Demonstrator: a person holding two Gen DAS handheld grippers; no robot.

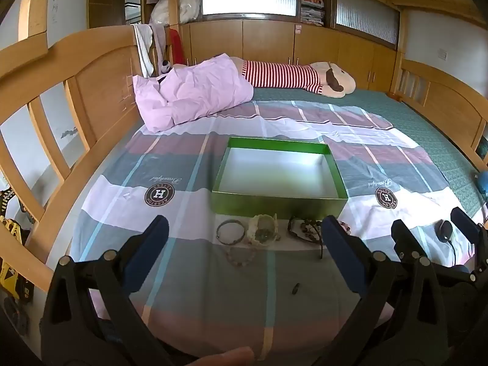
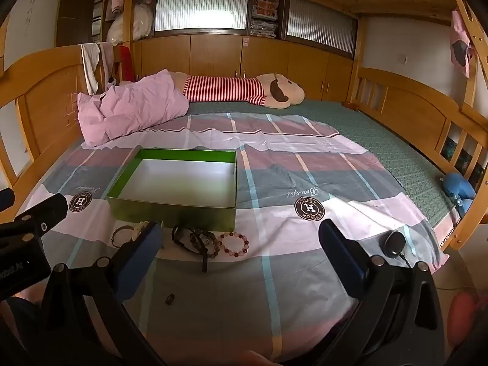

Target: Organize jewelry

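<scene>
**Jewelry: unsorted, beside empty box**

Jewelry [image 1: 268, 233] is laid in a row across the bedspread [image 1: 189, 289], against the green box [image 1: 279, 206]. Left gripper [image 1: 244, 244] and right gripper [image 2: 241, 244] are held spread wide, empty, short of the row.

The box [image 1: 279, 204] is bright green outside with a pale silvery-white floor, and it lies on a sheet [image 1: 189, 274] checked in pink, grey, mauve and white with thin light-blue and peach lines and dark round "H" emblems. A beaded bracelet [image 2: 234, 244] shows pink, dark red and clear beads, beside darker brown beads [image 2: 201, 239]. Behind lie a lilac pillow [image 1: 195, 94], a red-and-white striped plush toy [image 1: 283, 74] and a green mattress cover [image 1: 421, 128].
</scene>
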